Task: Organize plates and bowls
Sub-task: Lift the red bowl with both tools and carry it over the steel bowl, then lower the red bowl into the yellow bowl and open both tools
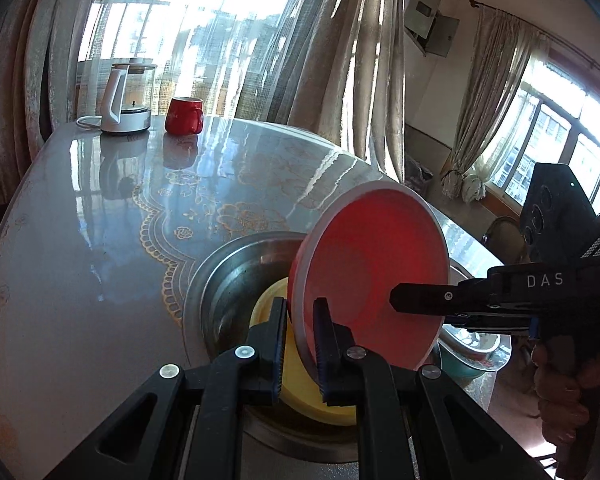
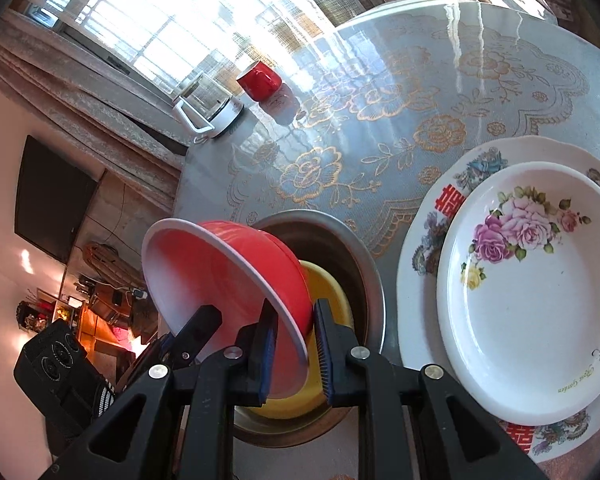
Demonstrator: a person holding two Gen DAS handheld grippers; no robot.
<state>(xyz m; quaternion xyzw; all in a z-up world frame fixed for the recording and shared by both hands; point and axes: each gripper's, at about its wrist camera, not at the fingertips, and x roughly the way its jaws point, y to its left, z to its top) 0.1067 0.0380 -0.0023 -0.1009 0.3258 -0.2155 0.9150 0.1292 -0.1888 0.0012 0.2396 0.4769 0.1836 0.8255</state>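
My left gripper [image 1: 300,344] straddles the white rim of the red bowl [image 1: 372,272], its blue pads either side of the rim, though I cannot tell whether they press on it. My right gripper [image 2: 296,344] straddles the same rim from the opposite side; again I cannot tell whether it pinches. The bowl stands tilted on edge, its mouth facing toward three o'clock in the left wrist view and toward nine o'clock in the right wrist view. It hangs above a yellow bowl [image 2: 328,288] nested in a steel basin [image 2: 364,264]. At three o'clock in the right view, a rose-patterned plate [image 2: 532,288] rests on a larger floral plate [image 2: 424,240]. All sit on a glossy grey table [image 1: 100,240] with gold flowers. Far off at eleven o'clock stand a red mug [image 1: 184,115] and a glass kettle [image 1: 130,96], before curtained windows [image 1: 228,28].
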